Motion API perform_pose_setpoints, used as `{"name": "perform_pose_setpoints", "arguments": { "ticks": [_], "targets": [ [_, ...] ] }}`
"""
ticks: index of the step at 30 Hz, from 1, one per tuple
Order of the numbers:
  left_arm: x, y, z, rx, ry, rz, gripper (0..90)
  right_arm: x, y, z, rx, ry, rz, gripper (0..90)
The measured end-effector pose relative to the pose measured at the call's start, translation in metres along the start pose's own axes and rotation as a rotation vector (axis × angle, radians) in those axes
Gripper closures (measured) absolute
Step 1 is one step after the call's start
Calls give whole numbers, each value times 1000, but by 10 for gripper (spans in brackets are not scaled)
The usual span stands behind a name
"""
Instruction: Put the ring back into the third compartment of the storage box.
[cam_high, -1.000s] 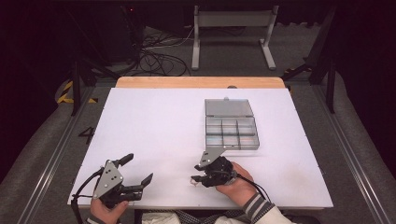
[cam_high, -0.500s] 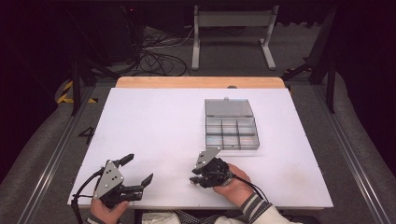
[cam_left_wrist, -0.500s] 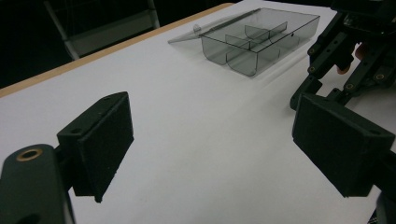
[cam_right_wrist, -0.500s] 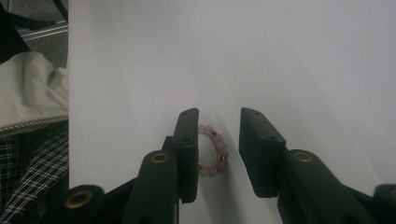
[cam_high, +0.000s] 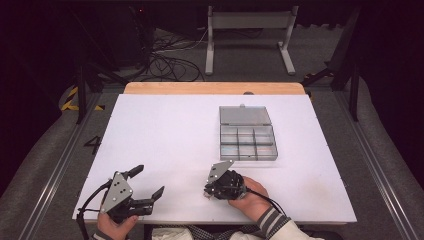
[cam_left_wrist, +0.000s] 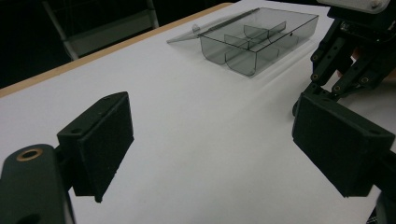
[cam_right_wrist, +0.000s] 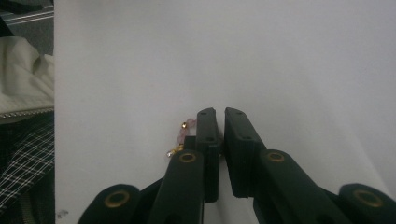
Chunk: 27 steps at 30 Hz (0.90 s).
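**Beaded trinket at the right gripper, open box waiting beyond**

White tabletop (cam_high: 165, 135) fills the scene, with dark floor, cables and a metal stand behind its wooden far edge. You sit at the near side, a gripper in each hand.

Your right gripper (cam_right_wrist: 219, 122) points down at the table near its front edge. Its jaws have just been closing and now stand almost pressed together, a thin slit between them. A small beaded trinket (cam_right_wrist: 180, 137), pale pink beads with gold links, peeks out beside one jaw, lying on the table. Whether any of it is pinched between the pads you cannot tell from here.

Judging by its look, the trinket is very light, limp like a short chain, and smooth enough to slip out. It will likely dangle and swing once lifted. Take hold across the beads near the middle, with the pads fully closed, so neither end drags.

Your left gripper (cam_left_wrist: 212, 140) rests low at the near left of the table, jaws spread wide with nothing between them.

A clear plastic box (cam_high: 248, 142) sits well beyond the right gripper, toward the table's right centre. Its lid (cam_high: 244, 115) lies folded back flat. Dividers split it into small compartments, and none seems to hold anything.
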<state>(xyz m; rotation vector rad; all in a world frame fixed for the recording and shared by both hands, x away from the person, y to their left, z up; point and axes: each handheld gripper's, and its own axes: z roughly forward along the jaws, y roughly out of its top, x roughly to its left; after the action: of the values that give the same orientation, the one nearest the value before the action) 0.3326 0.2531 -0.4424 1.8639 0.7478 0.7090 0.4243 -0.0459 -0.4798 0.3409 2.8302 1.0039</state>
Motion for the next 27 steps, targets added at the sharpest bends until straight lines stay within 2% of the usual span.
{"name": "perform_pose_setpoints", "arguments": {
  "ticks": [11, 27],
  "targets": [
    [0, 0, 0, 2, -1, -1, 132, 0, 0, -1, -5, 0, -8, 863],
    [-1, 0, 1, 6, -1, -3, 132, 2, 5, -27, -86, -47, -15, 864]
  ]
}}
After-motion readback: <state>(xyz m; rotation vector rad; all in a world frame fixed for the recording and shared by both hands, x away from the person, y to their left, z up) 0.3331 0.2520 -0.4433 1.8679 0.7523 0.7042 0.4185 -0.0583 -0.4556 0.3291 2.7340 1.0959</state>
